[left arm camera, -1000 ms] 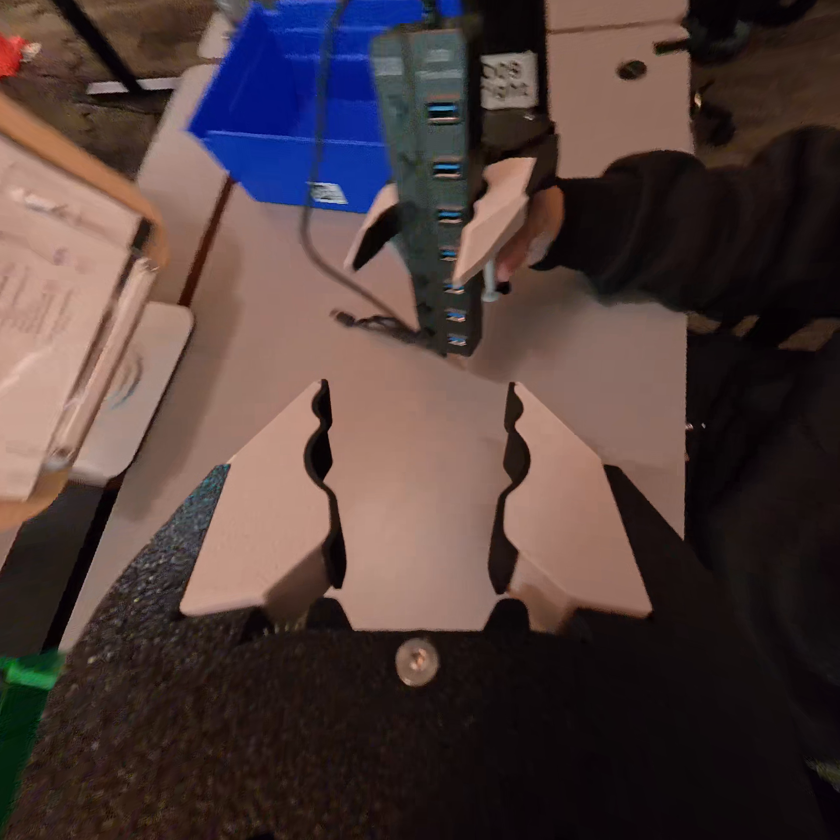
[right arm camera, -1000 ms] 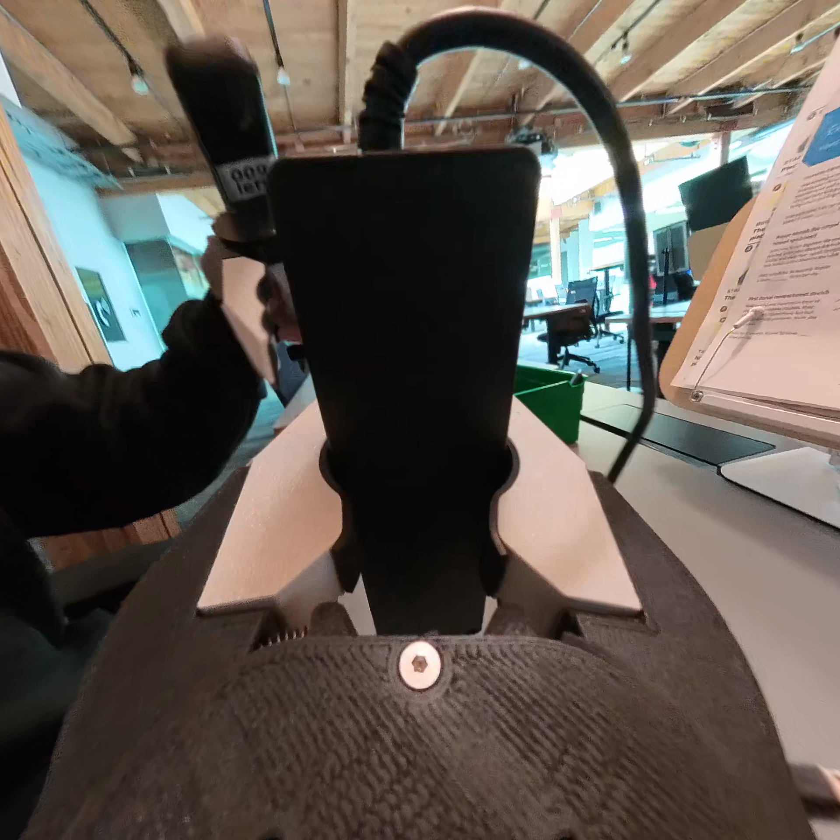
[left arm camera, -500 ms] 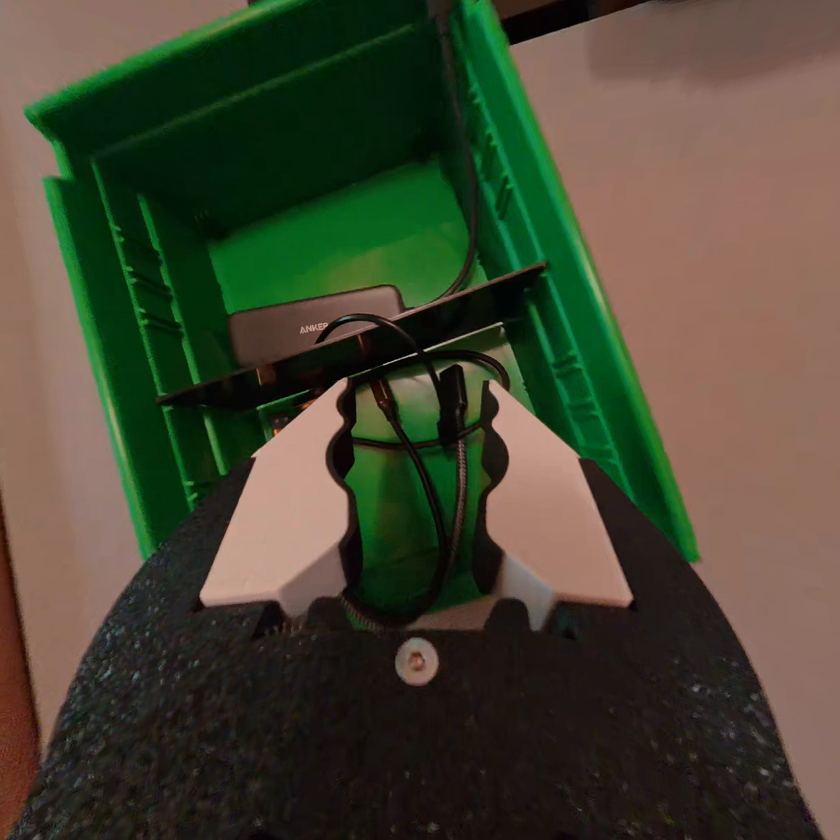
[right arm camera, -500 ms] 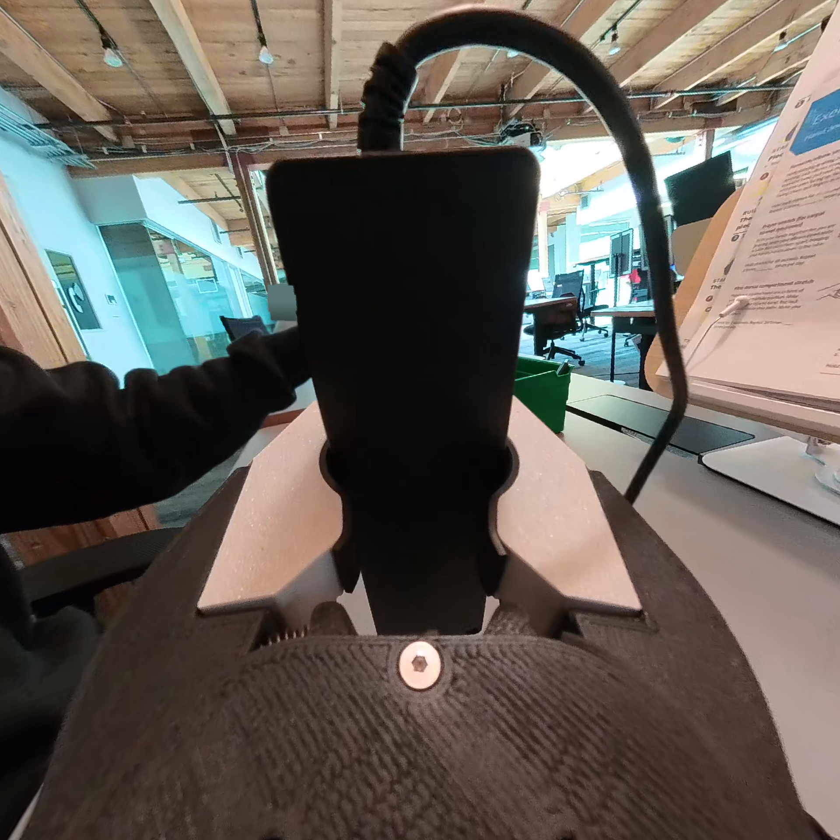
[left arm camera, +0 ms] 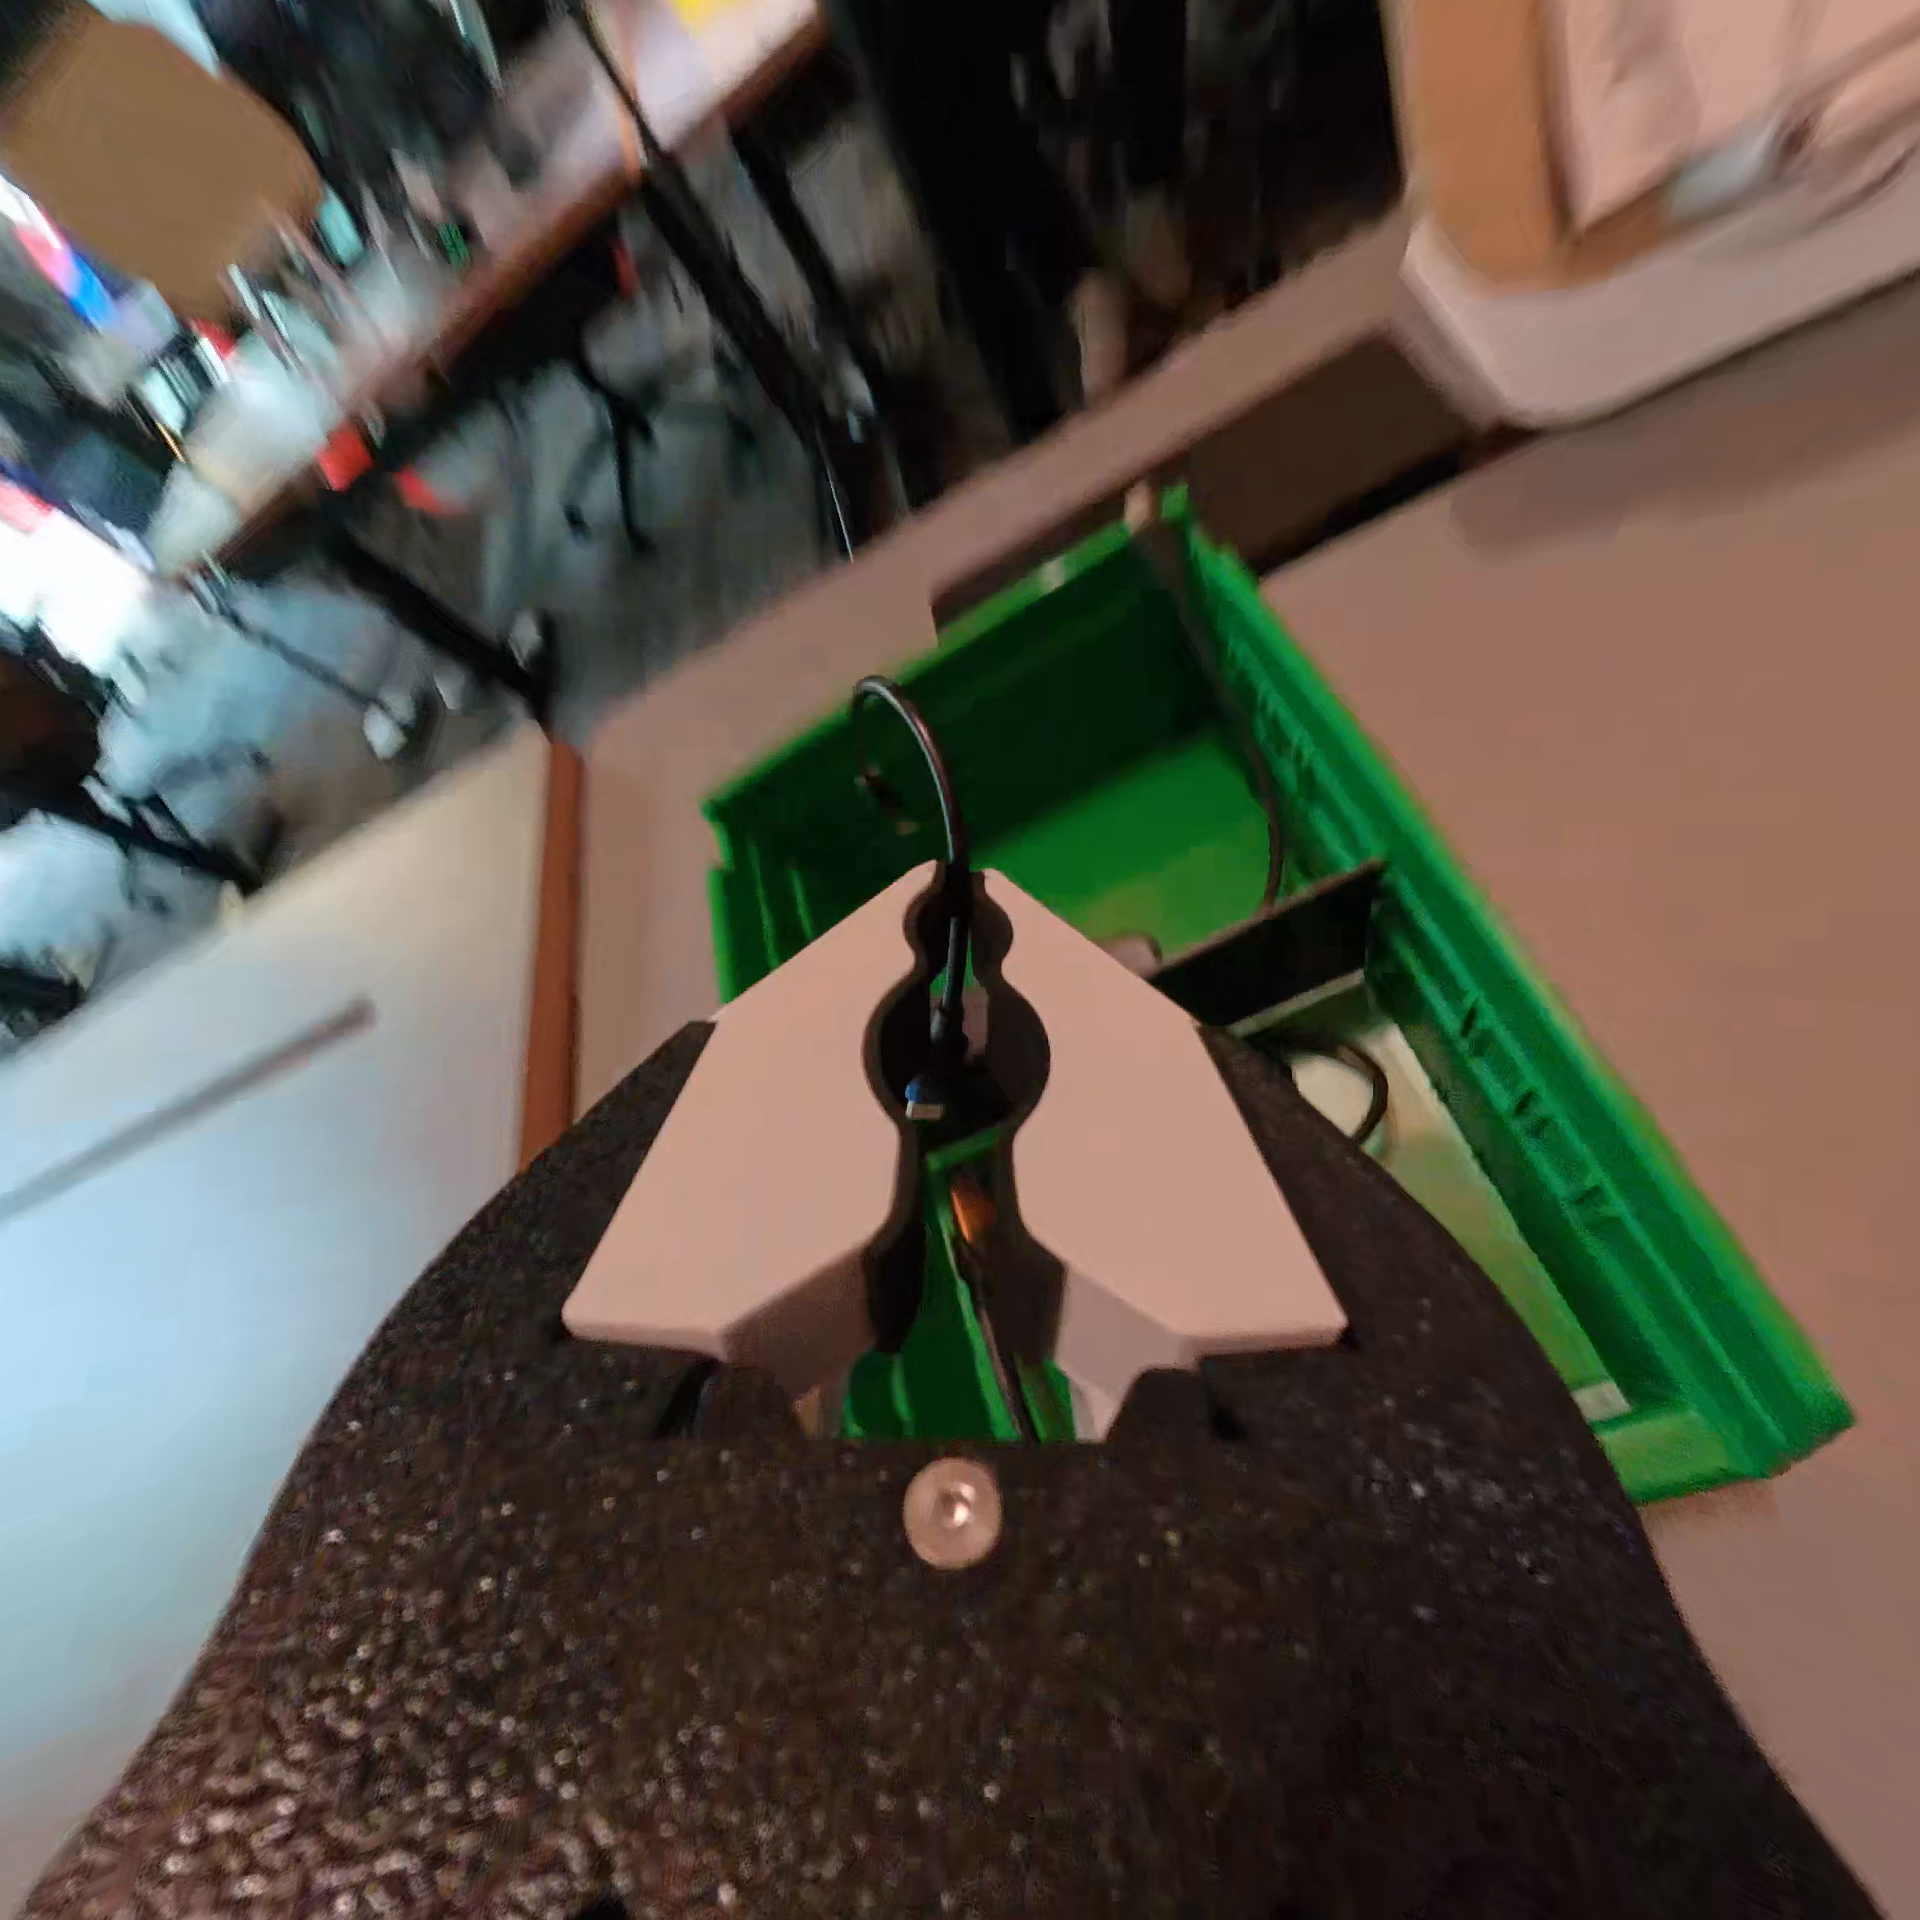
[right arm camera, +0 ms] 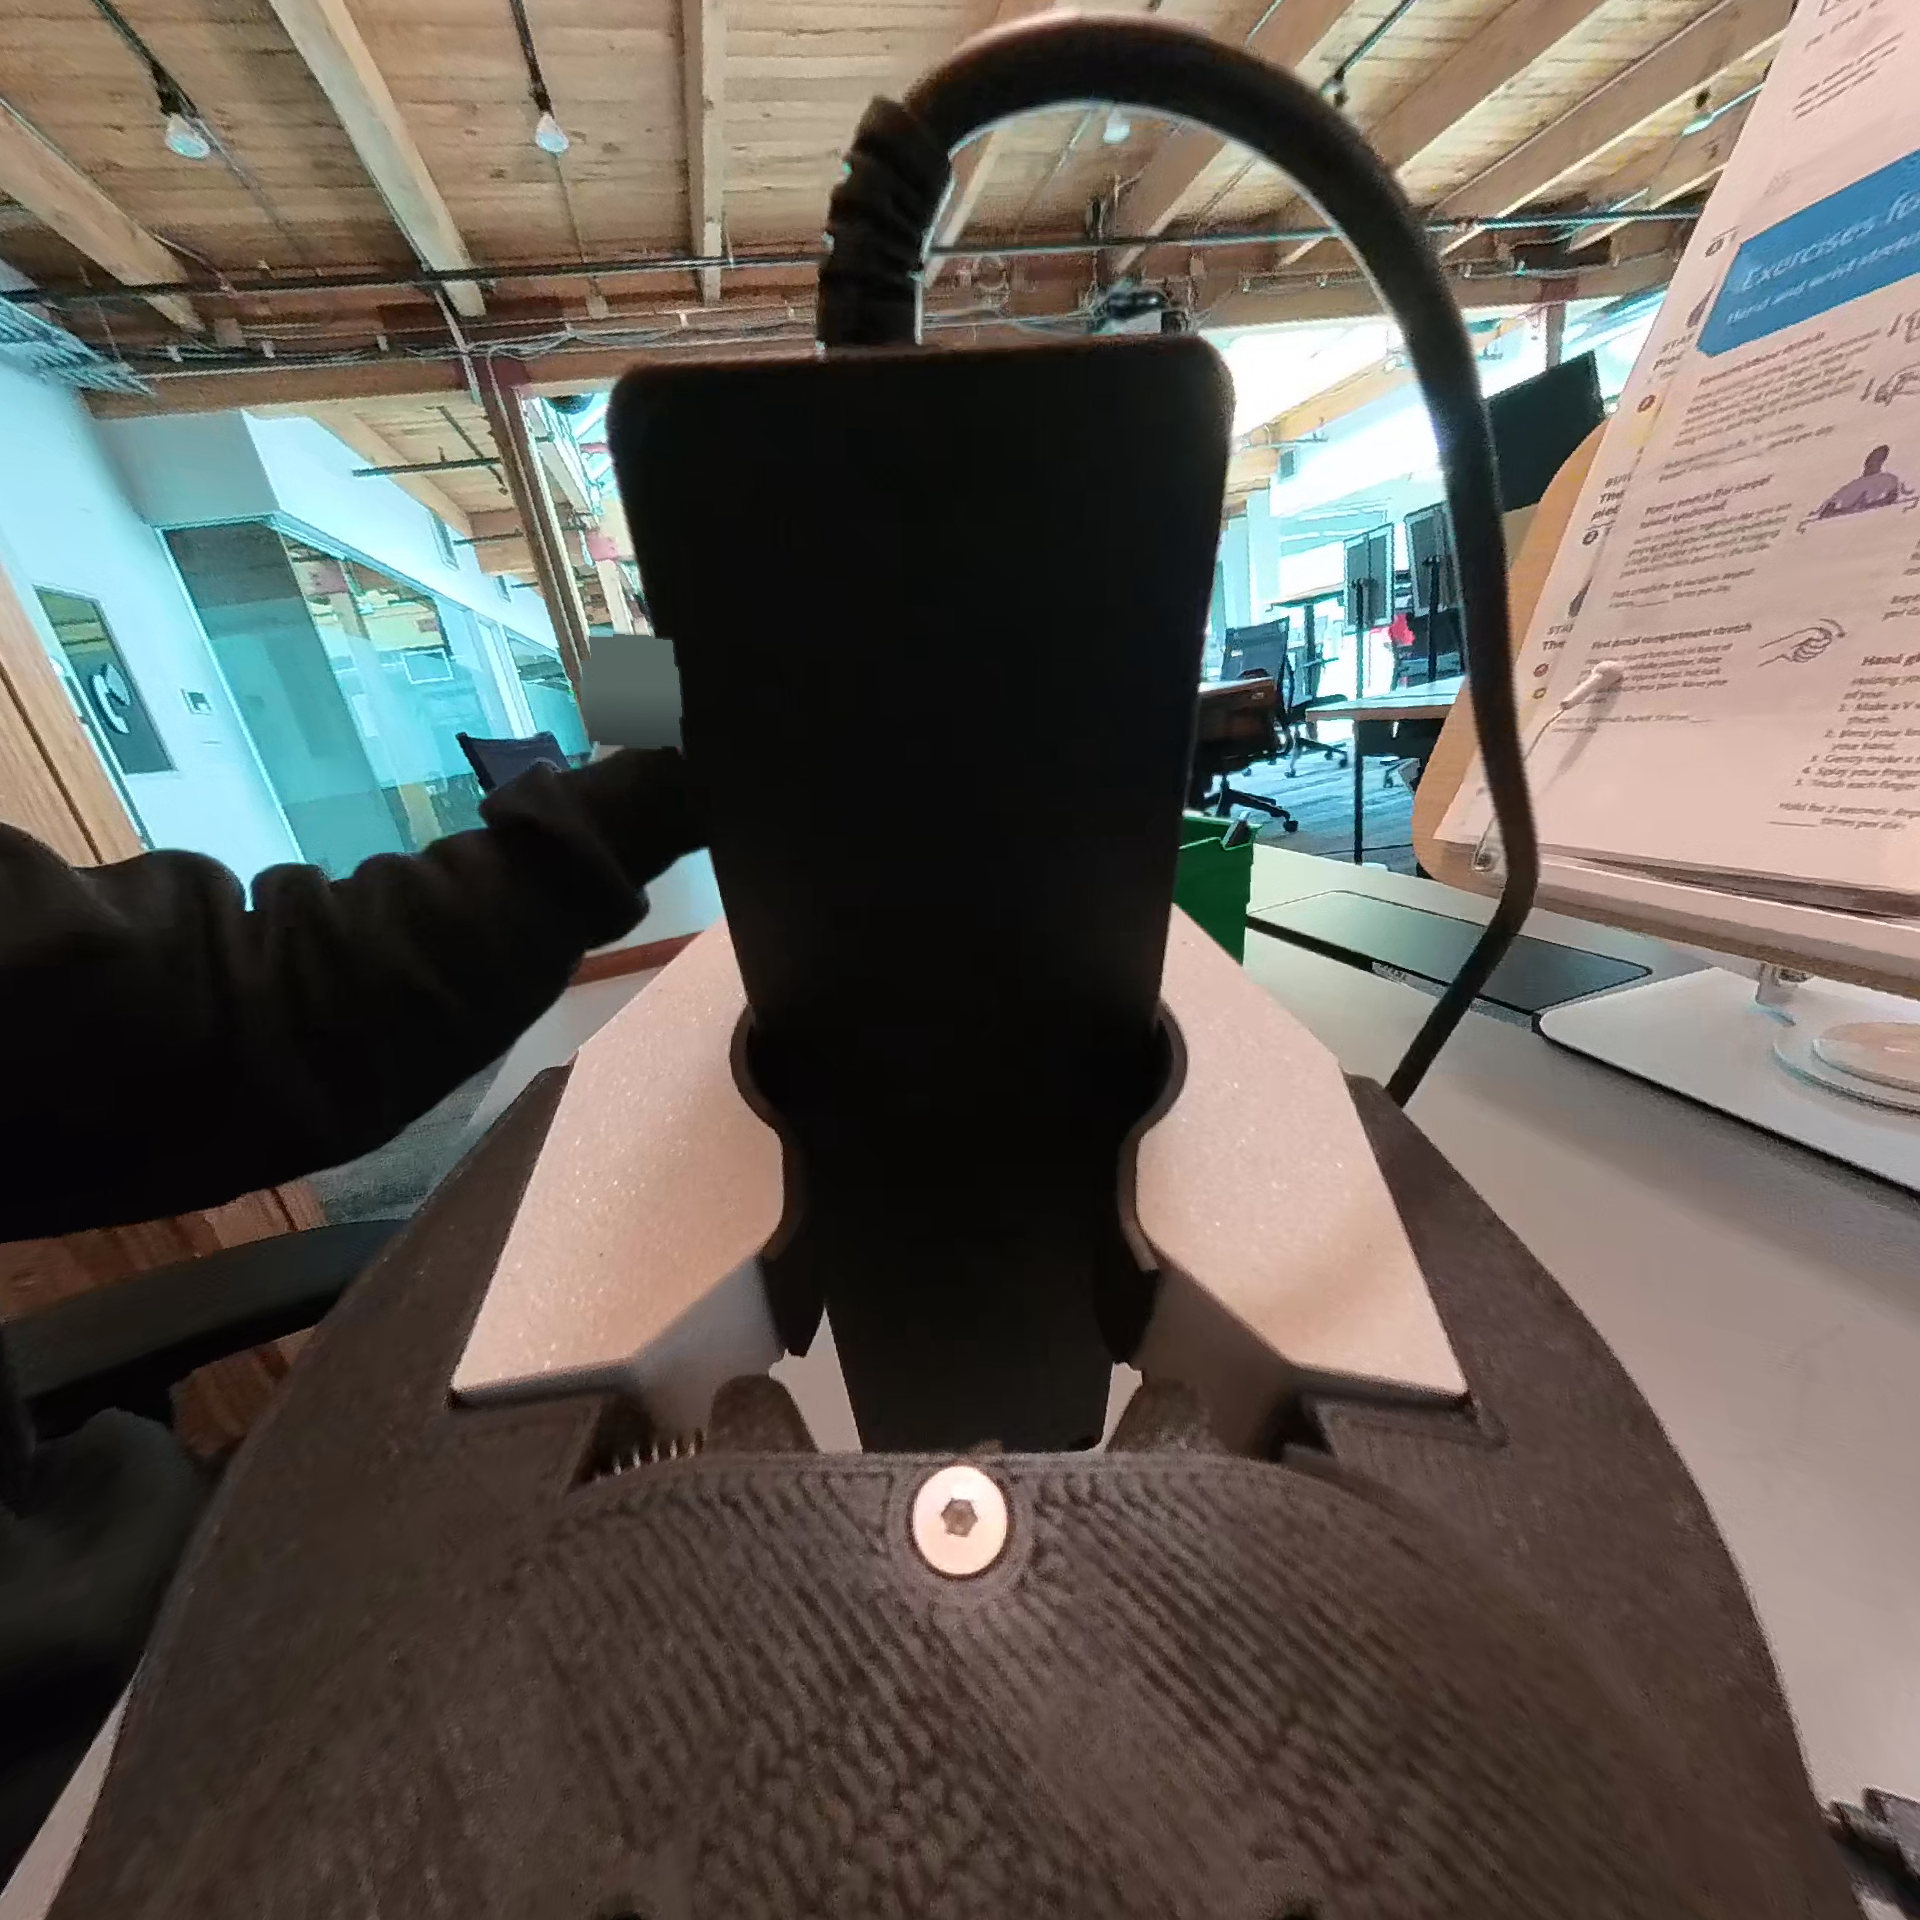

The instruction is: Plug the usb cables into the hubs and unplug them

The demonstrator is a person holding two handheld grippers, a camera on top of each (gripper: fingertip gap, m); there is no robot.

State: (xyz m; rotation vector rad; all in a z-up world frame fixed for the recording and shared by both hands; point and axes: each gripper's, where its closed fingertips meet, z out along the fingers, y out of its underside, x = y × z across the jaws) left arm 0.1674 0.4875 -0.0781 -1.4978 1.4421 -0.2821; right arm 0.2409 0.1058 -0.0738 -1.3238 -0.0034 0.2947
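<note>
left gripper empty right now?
No: the left gripper fingers are shut on a thin black USB cable above the green bin.

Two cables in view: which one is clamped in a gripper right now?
The thin black usb cable, pinched in the left gripper above the green bin. The thick cable merely trails from the hub.

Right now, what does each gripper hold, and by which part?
Left gripper: thin black usb cable, pinched just behind its plug. Right gripper: black hub, clamped across its lower body.
</note>
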